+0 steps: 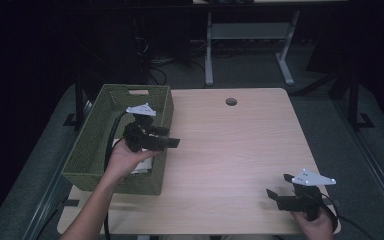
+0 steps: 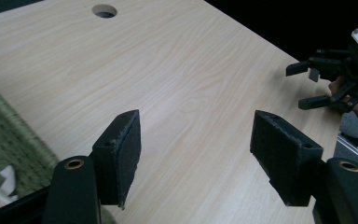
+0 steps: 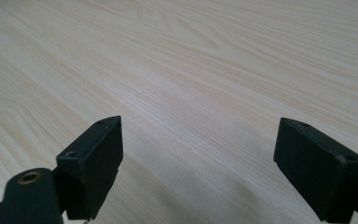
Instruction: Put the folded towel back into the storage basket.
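Left gripper [image 1: 172, 142] over green woven basket [image 1: 92, 145] rim, jaws apart, empty. Right gripper [image 1: 276, 192] above wooden table [image 1: 230, 150], jaws apart, empty.

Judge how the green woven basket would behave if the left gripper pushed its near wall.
The green woven basket looks light, so it would likely slide on the smooth table. Its low, wide shape makes tipping unlikely. Its woven wall may flex slightly.

Woven green basket [image 1: 100, 150] on matt wood-grain table [image 1: 230, 150].

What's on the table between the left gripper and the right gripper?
Nothing: bare wooden table lies between the left gripper and the right gripper, seen in the high view.
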Tool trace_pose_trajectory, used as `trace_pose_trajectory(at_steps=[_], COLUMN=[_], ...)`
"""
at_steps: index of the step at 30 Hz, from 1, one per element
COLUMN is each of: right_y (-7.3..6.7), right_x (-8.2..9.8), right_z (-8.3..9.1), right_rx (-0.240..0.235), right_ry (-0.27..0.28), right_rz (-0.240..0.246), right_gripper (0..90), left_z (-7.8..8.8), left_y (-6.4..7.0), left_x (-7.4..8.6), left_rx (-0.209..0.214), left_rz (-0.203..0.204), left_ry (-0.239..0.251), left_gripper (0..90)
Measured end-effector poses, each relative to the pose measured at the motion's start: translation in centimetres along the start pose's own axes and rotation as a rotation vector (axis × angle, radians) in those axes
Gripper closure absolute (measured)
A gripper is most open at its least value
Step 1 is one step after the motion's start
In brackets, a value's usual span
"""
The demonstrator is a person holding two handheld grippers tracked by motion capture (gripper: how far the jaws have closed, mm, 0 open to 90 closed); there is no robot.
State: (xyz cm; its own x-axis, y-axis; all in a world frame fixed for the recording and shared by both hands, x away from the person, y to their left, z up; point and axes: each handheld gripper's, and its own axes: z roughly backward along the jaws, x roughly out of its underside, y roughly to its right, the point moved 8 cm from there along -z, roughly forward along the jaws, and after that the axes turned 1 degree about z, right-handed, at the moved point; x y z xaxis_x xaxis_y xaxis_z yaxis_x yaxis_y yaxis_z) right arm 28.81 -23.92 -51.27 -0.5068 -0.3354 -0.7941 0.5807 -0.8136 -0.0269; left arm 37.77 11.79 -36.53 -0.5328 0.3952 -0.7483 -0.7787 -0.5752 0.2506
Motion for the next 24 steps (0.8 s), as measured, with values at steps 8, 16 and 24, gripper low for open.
trace_pose_trajectory(at_steps=[8, 16, 24], right_y=[-0.1, -0.1, -0.2], right_x=[-0.1, -0.2, -0.2], right_z=[0.0, 0.1, 0.0], right_rx=[-0.005, -0.008, -0.011], right_ry=[0.005, 0.009, 0.005], right_rz=[-0.005, -0.006, 0.001], right_gripper=[14.6, 14.6, 14.6], left_z=[-1.1, -2.0, -3.0], left_y=[1.4, 3.0, 4.0], left_x=[-0.2, -0.3, -0.3], left_rx=[0.029, 0.056, 0.077], left_rz=[-0.012, -0.036, -0.041], left_ry=[0.000, -0.006, -0.010], left_gripper=[33.5, 31.1, 30.4])
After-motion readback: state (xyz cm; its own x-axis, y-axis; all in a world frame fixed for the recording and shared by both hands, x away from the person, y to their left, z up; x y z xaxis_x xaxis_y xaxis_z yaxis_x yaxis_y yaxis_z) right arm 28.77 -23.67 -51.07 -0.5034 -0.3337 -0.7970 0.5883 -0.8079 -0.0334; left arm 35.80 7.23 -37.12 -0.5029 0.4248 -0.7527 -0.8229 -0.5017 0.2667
